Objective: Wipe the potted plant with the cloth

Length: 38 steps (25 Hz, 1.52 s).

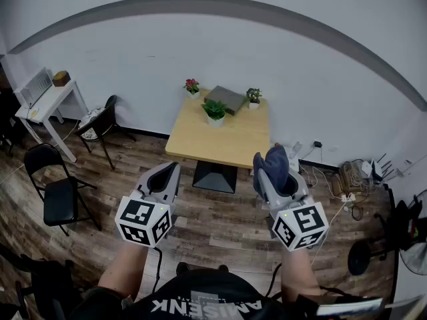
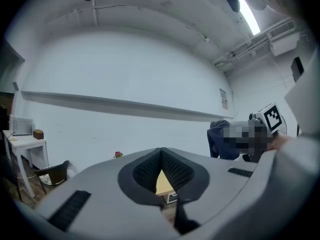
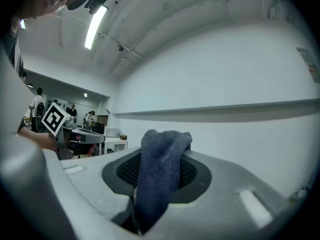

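Right tool (image 1: 270,175) clamps the cloth (image 1: 275,159); left tool (image 1: 171,173) has jaws together, nothing held. Potted plant (image 1: 215,111) stands well ahead, midway between both tools, toward the surface's (image 1: 223,145) far edge.

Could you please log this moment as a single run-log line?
stage: pre-wipe | left tool: shut, empty | right tool: shut on cloth | potted plants: on table, apart from both tools

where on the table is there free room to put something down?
The near half of the table, from the middle green plant to the front edge, is bare. The back edge is crowded: pink-flowered pot, grey flat object, small green pot.
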Tool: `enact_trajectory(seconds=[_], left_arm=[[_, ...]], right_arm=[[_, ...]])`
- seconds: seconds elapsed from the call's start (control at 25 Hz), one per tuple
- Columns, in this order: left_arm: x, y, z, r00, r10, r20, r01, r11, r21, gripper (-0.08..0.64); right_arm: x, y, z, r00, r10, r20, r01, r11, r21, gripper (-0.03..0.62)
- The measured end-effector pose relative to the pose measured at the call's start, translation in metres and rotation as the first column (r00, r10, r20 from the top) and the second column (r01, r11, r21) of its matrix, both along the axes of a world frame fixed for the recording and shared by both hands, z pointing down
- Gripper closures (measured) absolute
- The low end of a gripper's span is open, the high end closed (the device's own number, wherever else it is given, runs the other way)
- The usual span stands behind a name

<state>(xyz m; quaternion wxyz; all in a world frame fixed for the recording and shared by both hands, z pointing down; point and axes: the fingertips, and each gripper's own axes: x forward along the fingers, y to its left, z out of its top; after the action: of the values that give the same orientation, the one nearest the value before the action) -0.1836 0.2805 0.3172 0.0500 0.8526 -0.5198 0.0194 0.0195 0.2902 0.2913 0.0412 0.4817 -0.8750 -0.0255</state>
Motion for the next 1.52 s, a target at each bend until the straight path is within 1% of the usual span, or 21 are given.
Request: enact_trajectory(seconds=[0.24, 0.32, 0.48, 0.64, 0.84, 1.08, 1.24, 1.4, 1.52], left_arm=[[0.002, 0.002, 0.000, 1.000, 0.003, 0.009, -0.003, 1.000, 0.004, 0.558], [0.001, 0.002, 0.000, 1.000, 0.007, 0.010, -0.007, 1.000, 0.006, 0.558], [-0.001, 0.000, 0.001, 1.000, 0.014, 0.009, -0.014, 1.000, 0.005, 0.558], [-0.004, -0.003, 0.006, 0.999, 0.033, 0.018, -0.033, 0.999, 0.002, 0.558], [-0.018, -0.013, 0.014, 0.999, 0.049, 0.018, -0.049, 0.999, -0.005, 0.558], [-0.040, -0.031, 0.021, 0.996, 0.084, 0.017, -0.084, 0.996, -0.008, 0.558], [-0.055, -0.044, 0.030, 0.994, 0.106, 0.007, -0.106, 0.994, -0.020, 0.558], [-0.062, -0.058, 0.030, 0.995, 0.104, 0.014, -0.103, 0.995, -0.013, 0.558], [-0.065, -0.075, 0.032, 0.996, 0.088, 0.022, -0.088, 0.996, -0.013, 0.558]], right_arm=[[-0.001, 0.003, -0.002, 1.000, -0.004, -0.017, 0.005, 1.000, 0.012, 0.466], [-0.001, 0.003, -0.001, 1.000, 0.004, -0.008, -0.003, 1.000, 0.011, 0.466], [-0.003, 0.003, -0.004, 0.999, 0.005, 0.048, -0.005, 1.000, 0.002, 0.466], [-0.010, -0.001, -0.003, 0.999, 0.008, 0.037, -0.008, 1.000, 0.004, 0.466], [-0.025, -0.008, 0.001, 0.999, 0.015, 0.037, -0.015, 1.000, 0.000, 0.466], [-0.046, -0.022, 0.007, 0.998, 0.048, 0.034, -0.048, 0.999, -0.007, 0.466], [-0.054, -0.035, 0.009, 0.994, 0.089, 0.056, -0.089, 0.996, -0.006, 0.466], [-0.061, -0.052, 0.009, 0.997, 0.075, 0.026, -0.075, 0.997, -0.003, 0.466], [-0.062, -0.074, 0.016, 0.998, 0.055, 0.011, -0.054, 0.999, -0.005, 0.466]])
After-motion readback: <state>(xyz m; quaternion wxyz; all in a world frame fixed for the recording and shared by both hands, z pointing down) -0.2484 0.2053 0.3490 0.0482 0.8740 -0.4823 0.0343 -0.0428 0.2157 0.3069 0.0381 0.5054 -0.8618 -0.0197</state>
